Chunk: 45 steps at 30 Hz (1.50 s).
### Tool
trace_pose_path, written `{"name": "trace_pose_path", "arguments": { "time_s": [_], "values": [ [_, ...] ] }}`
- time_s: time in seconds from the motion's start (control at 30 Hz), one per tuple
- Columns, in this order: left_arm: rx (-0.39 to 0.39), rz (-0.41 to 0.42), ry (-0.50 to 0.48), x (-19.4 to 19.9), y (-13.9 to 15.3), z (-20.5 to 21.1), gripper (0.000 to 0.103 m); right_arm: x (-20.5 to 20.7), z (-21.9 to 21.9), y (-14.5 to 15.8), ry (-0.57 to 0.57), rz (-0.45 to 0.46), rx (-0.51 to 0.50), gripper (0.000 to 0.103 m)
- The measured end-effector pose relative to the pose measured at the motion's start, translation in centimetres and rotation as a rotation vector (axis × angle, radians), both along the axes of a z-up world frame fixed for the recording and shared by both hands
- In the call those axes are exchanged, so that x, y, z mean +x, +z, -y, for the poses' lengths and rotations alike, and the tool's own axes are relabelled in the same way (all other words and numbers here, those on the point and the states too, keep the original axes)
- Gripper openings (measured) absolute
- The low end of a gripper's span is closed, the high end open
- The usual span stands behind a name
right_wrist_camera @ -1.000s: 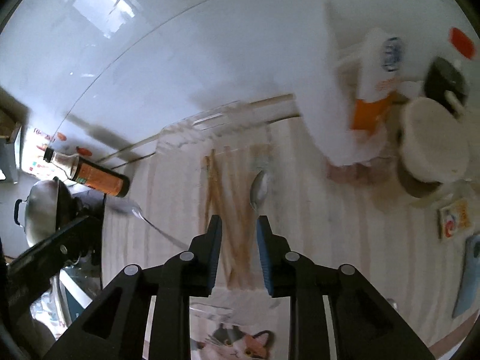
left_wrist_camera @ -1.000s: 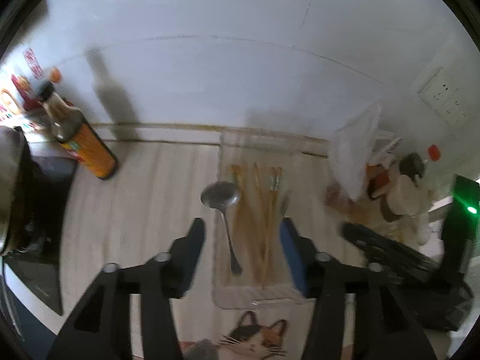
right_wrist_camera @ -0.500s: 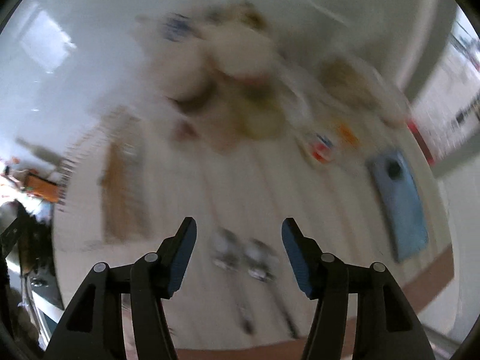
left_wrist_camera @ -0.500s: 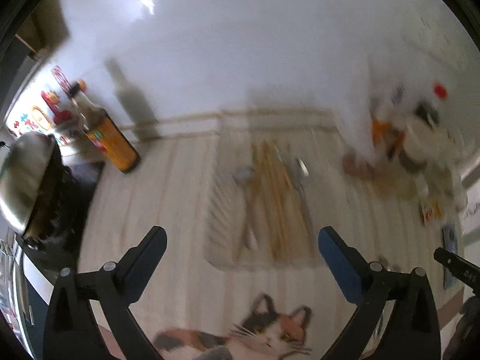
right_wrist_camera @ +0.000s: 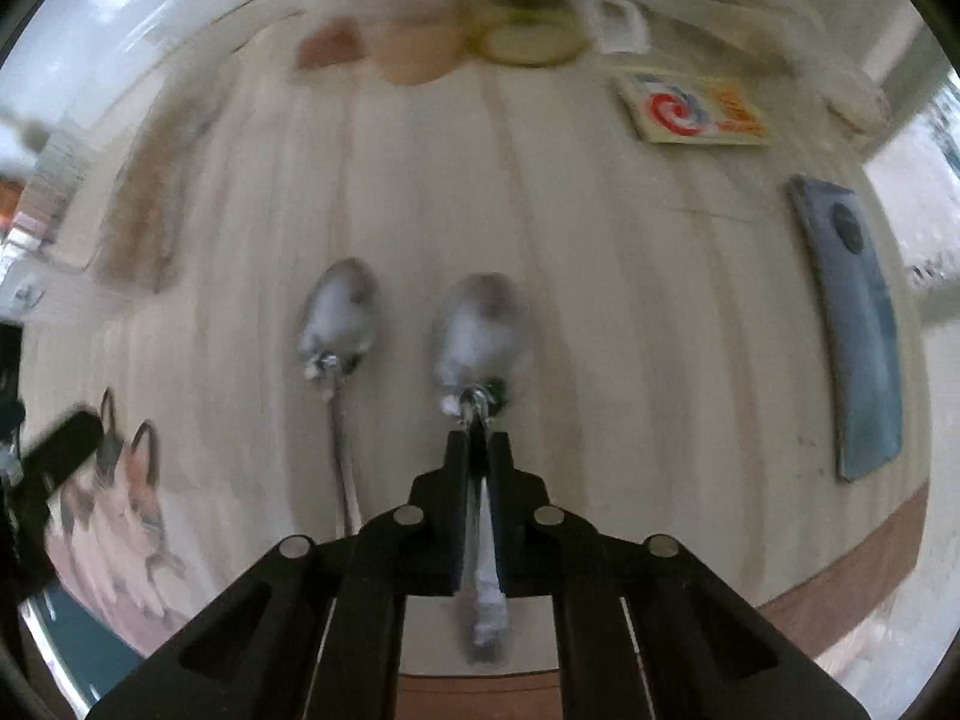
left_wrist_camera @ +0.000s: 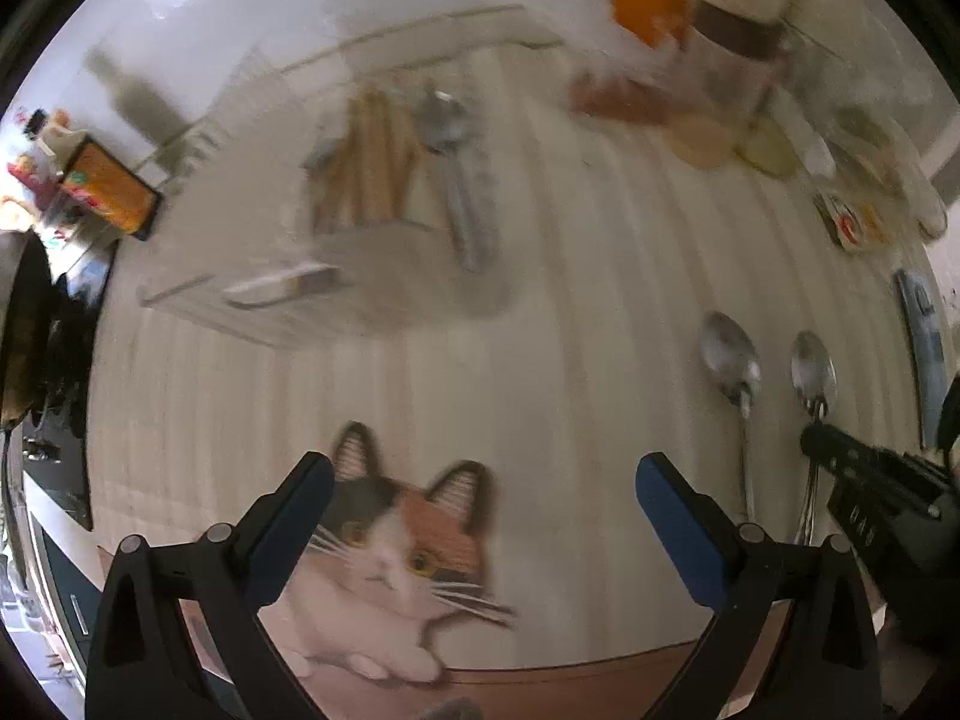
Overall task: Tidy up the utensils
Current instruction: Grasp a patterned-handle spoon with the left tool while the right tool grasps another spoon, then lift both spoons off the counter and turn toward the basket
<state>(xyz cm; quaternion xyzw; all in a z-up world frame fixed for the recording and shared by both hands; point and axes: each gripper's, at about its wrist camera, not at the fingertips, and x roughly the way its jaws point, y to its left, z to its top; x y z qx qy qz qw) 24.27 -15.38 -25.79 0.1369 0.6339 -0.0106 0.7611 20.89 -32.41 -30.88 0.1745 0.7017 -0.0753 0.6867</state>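
Two metal spoons lie side by side on the pale wood table. My right gripper [right_wrist_camera: 477,441] is shut on the neck of the right spoon [right_wrist_camera: 483,324], whose handle runs back between the fingers. The left spoon [right_wrist_camera: 342,312] lies free beside it. In the left wrist view both spoons [left_wrist_camera: 729,354] [left_wrist_camera: 813,369] show at the right, with the right gripper [left_wrist_camera: 870,480] on the far one. My left gripper [left_wrist_camera: 480,516] is open and empty above the cat mat. A clear tray [left_wrist_camera: 252,294] farther back holds chopsticks [left_wrist_camera: 372,156] and a spoon [left_wrist_camera: 450,138].
A cat-print mat [left_wrist_camera: 390,546] lies at the table's front edge. A blue phone [right_wrist_camera: 852,324] lies at the right. A sachet [right_wrist_camera: 696,111], jars and packets [left_wrist_camera: 708,6] crowd the back right. A sauce bottle [left_wrist_camera: 108,189] and a wok [left_wrist_camera: 18,324] stand at the left.
Both grippers have swung right and back from the tray. The left one has opened wide. The right one opened over the two spoons, then shut on the right spoon.
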Motion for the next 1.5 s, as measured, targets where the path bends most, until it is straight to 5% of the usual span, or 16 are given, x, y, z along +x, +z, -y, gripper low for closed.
{"name": "trace_pose_path", "arguments": {
  "time_s": [0.13,0.43,0.53,0.77,1.07,1.33,1.5],
  "values": [
    [-0.015,-0.042,-0.066,-0.7,-1.4,3.5,0.102,-1.9,3.5,0.0,-0.095,-0.015,-0.028,0.006],
    [-0.109,-0.148,-0.115,-0.7,-4.2,9.6,0.084,-5.4,7.8,-0.1,-0.202,-0.017,0.007,0.006],
    [-0.109,-0.171,-0.114,-0.5,-5.1,10.5,0.066,-5.2,7.9,-0.1,-0.202,-0.013,0.0,0.006],
    [-0.098,-0.17,-0.108,-0.4,-5.9,10.5,0.006,-5.2,7.5,0.1,-0.175,-0.02,-0.018,0.006],
    [-0.067,-0.158,-0.081,-3.3,-4.9,4.4,0.004,-4.2,2.9,0.9,-0.097,-0.013,0.036,0.003],
    [-0.027,-0.164,0.077,-6.0,-4.1,-5.9,0.003,-2.1,-6.6,1.2,0.07,-0.018,0.13,0.003],
    [-0.056,-0.158,0.14,-6.2,-4.2,-8.1,0.003,-1.3,-11.0,1.3,0.171,-0.031,0.159,0.003]
  ]
}}
